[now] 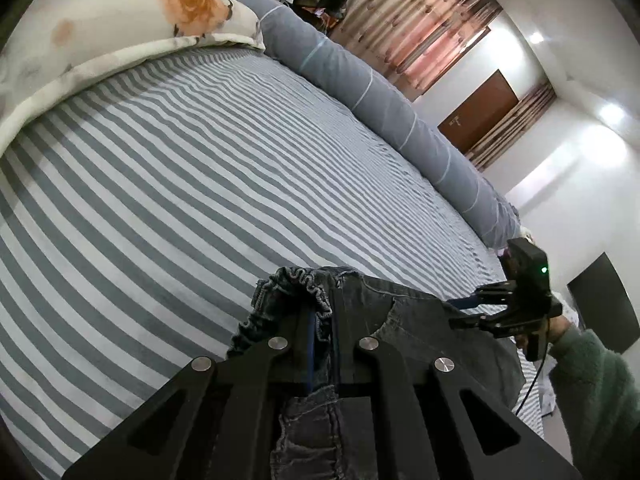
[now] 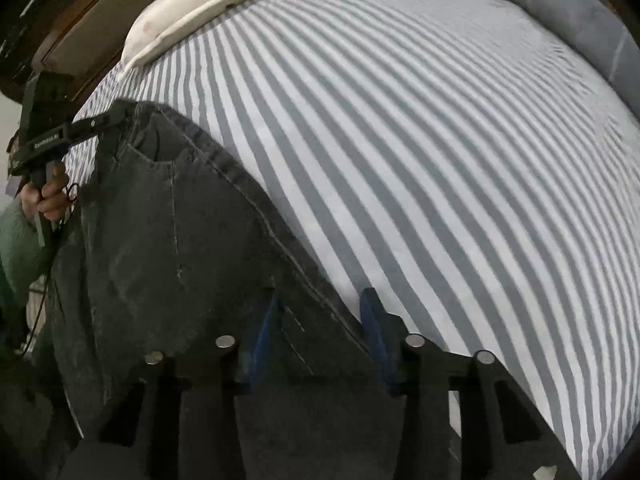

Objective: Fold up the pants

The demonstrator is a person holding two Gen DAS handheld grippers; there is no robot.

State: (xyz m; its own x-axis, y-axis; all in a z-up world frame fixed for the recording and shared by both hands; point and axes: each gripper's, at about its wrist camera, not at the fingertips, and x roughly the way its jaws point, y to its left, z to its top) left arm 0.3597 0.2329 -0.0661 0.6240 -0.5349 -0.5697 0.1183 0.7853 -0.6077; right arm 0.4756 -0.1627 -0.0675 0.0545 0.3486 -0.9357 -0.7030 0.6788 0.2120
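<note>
Dark grey denim pants (image 1: pixel 384 320) hang over the near edge of a striped bed. My left gripper (image 1: pixel 322 320) is shut on their gathered elastic waistband, and fabric bunches up between its black fingers. In the right wrist view the pants (image 2: pixel 180 240) spread flat from that left gripper (image 2: pixel 120 114) at the upper left down to my right gripper (image 2: pixel 322 312). The right gripper's jaws stand apart, its blue pads (image 2: pixel 266 332) on either side of the stitched side edge, with a gap showing at the right-hand pad. The left wrist view shows the right gripper (image 1: pixel 468 312) at the pants' far corner.
The grey-and-white striped sheet (image 1: pixel 200 180) covers the bed beyond the pants. A floral quilt (image 1: pixel 100 40) lies along its far left side and a long grey bolster (image 1: pixel 360 80) along the far side. A green sleeve (image 1: pixel 592 380) is at the right edge.
</note>
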